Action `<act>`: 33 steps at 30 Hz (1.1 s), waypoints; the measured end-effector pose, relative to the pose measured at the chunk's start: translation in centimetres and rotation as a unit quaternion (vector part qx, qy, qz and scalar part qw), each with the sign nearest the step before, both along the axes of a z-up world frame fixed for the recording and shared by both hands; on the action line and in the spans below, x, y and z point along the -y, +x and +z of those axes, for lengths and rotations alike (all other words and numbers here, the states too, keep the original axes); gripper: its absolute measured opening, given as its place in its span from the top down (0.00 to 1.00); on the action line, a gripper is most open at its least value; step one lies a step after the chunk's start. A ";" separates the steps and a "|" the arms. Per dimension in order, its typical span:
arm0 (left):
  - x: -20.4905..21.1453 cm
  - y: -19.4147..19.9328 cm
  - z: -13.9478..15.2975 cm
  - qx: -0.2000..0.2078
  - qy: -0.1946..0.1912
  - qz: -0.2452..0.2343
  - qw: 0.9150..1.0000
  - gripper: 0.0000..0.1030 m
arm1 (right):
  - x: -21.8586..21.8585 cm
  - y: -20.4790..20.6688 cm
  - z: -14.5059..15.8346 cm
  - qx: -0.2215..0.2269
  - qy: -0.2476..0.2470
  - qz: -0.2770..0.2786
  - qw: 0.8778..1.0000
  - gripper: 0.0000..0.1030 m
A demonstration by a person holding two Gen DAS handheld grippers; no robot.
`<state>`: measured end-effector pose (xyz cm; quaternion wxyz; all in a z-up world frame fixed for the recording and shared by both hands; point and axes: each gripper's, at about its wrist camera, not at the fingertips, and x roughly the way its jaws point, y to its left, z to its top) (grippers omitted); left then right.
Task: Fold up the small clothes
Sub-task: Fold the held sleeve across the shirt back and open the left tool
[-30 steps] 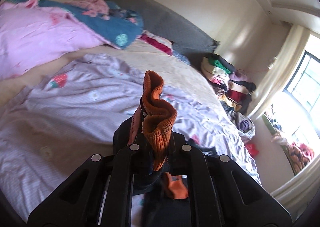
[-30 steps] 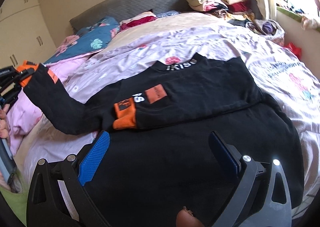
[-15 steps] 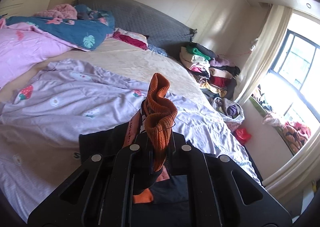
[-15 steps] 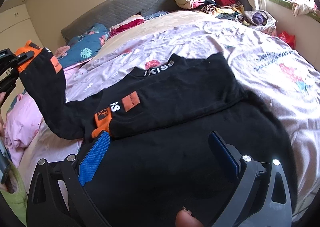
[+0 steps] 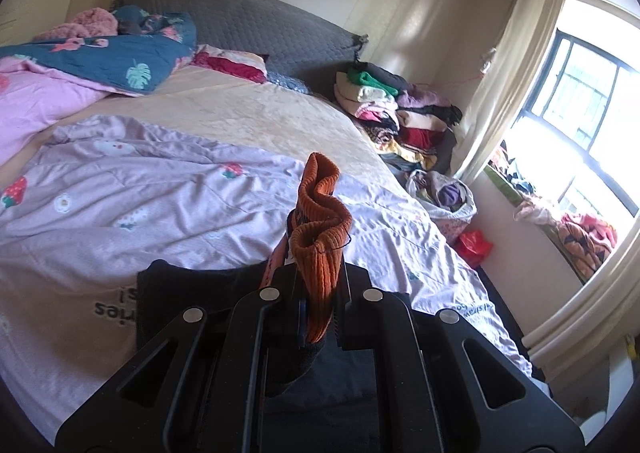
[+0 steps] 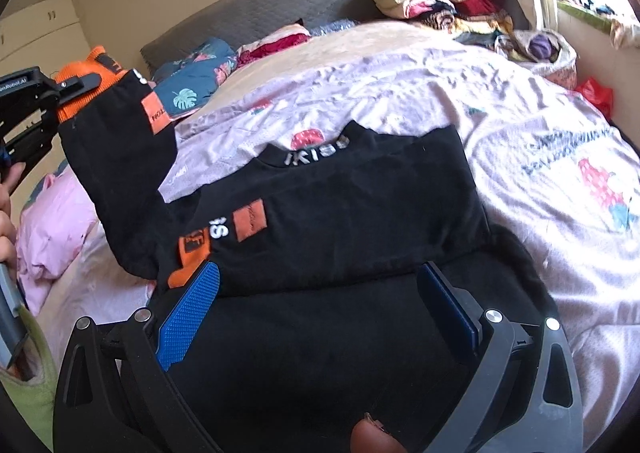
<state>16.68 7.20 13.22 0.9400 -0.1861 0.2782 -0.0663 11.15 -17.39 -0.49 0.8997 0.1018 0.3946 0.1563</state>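
Note:
A black sweatshirt (image 6: 360, 205) with orange patches and orange cuffs lies on the lilac sheet (image 6: 440, 93), one sleeve folded across its chest. My left gripper (image 5: 318, 293) is shut on the orange cuff (image 5: 320, 237) of the other sleeve. It also shows in the right wrist view (image 6: 76, 87), holding that sleeve (image 6: 120, 173) up in the air at the left. My right gripper (image 6: 320, 305) is open and empty, its blue pads (image 6: 192, 313) just above the sweatshirt's lower body.
A stack of folded clothes (image 5: 392, 113) sits at the bed's far right corner by the grey headboard (image 5: 248, 29). Pink and blue bedding (image 5: 80, 65) is heaped at the left. A bag of clothes (image 5: 444, 197) and a red bag (image 5: 474, 247) lie beside the bed.
My left gripper has lifted the cuff higher and carried it right, toward the sweatshirt's body. My right gripper stays open, having moved slightly closer over the shirt.

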 end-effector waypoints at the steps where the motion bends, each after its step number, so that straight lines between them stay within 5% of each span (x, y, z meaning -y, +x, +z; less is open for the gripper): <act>1: 0.5 0.3 -0.2 -0.003 -0.001 -0.005 1.000 0.97 | 0.3 0.0 -0.1 0.001 -0.007 -0.004 1.000 0.04; 7: 2.9 1.4 -1.8 -0.018 0.002 -0.026 1.000 0.97 | 2.1 -0.6 0.1 0.034 -0.074 -0.042 0.996 0.04; 23: 8.6 2.5 -10.5 -0.118 -0.001 -0.137 0.984 0.93 | 7.5 0.2 -0.5 0.008 -0.031 -0.109 0.994 0.04; 28: 8.8 2.0 -11.0 -0.121 -0.018 -0.164 0.979 0.54 | 8.6 0.5 -1.0 -0.001 -0.021 -0.123 0.992 0.04; 33: 7.3 1.6 -10.2 -0.105 0.016 -0.138 0.985 0.46 | 8.2 0.8 -1.8 -0.013 0.007 -0.099 0.995 0.04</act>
